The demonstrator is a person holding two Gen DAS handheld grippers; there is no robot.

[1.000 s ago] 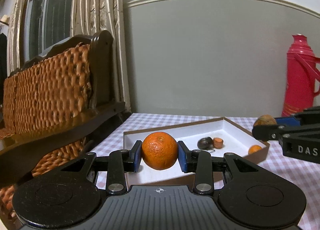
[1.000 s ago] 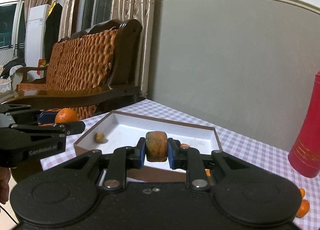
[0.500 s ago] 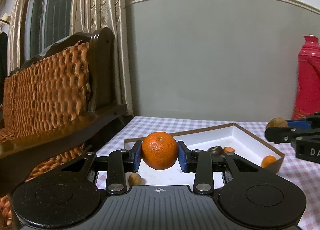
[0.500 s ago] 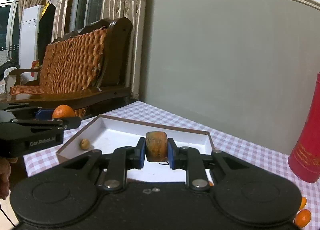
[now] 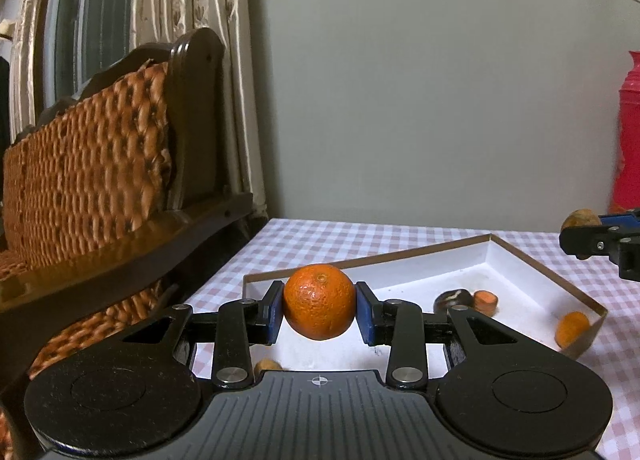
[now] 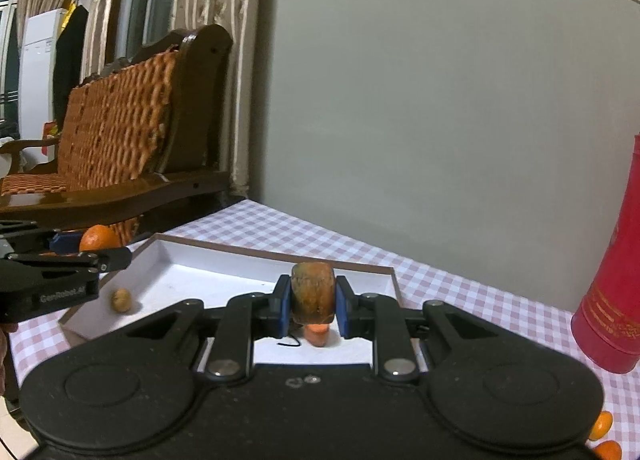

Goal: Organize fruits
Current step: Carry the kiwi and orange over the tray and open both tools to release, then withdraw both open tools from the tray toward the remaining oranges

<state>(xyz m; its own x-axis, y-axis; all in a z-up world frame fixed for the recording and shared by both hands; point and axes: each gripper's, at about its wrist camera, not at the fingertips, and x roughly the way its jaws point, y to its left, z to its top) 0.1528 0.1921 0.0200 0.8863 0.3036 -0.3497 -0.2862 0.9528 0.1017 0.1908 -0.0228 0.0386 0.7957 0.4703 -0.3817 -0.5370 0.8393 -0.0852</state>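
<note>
My left gripper (image 5: 319,307) is shut on a round orange (image 5: 319,306), held above the near left corner of a shallow white box (image 5: 516,256) with a brown rim. My right gripper (image 6: 312,300) is shut on a brownish, flattened fruit (image 6: 312,290) over the same box (image 6: 224,248). In the right wrist view the left gripper (image 6: 86,256) with its orange (image 6: 98,238) shows at the left edge. In the box lie a small brown nut (image 6: 121,300), a dark fruit (image 5: 452,299), an orange piece (image 5: 485,300) and a small orange fruit (image 5: 573,328).
A pink-checked cloth (image 5: 360,238) covers the table. A red thermos (image 6: 614,308) stands at the right, with small orange fruits (image 6: 602,426) on the cloth near it. A wicker-backed wooden bench (image 5: 92,176) stands left of the table. The grey wall is close behind.
Both grippers have moved forward over the box with their fruits still held. The box now reaches under the fingers, and the small nut shows below the left gripper.
</note>
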